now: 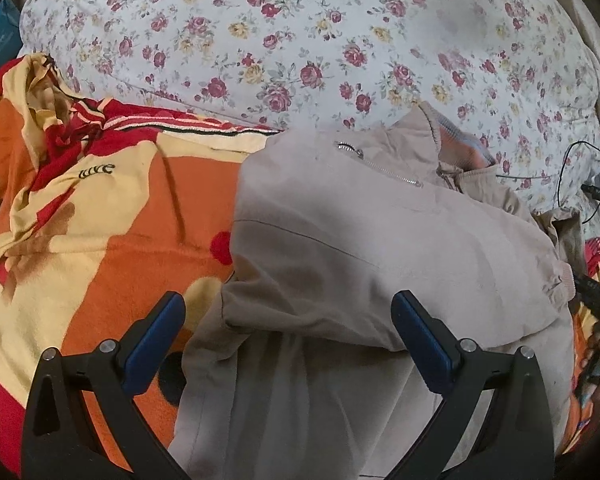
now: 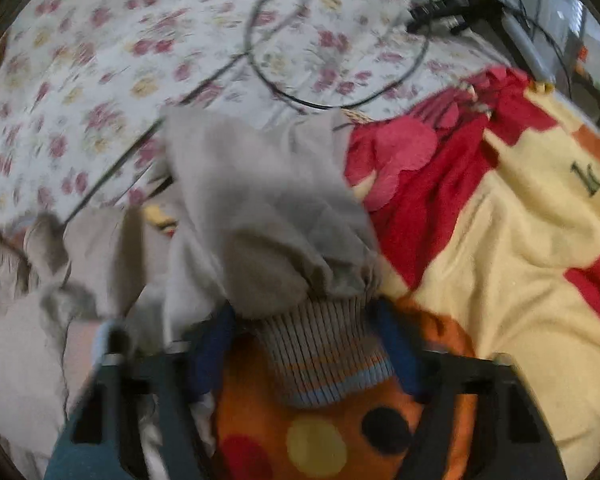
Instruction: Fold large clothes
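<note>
A beige zip jacket (image 1: 380, 232) lies on a bed, its collar and zipper toward the far side and one sleeve folded across its body. My left gripper (image 1: 288, 312) is open and empty, hovering over the jacket's near part. In the right wrist view, which is blurred, a beige sleeve (image 2: 260, 208) ends in a ribbed striped cuff (image 2: 324, 356). My right gripper (image 2: 304, 328) has its jaws on either side of that cuff, a little wider than it; whether they pinch it is unclear.
An orange, red and cream fleece blanket (image 1: 112, 220) lies under the jacket, also in the right wrist view (image 2: 520, 248). A floral sheet (image 1: 300, 40) covers the far bed. A black cable loop (image 2: 340, 40) and dark gear (image 2: 460, 4) lie beyond the sleeve.
</note>
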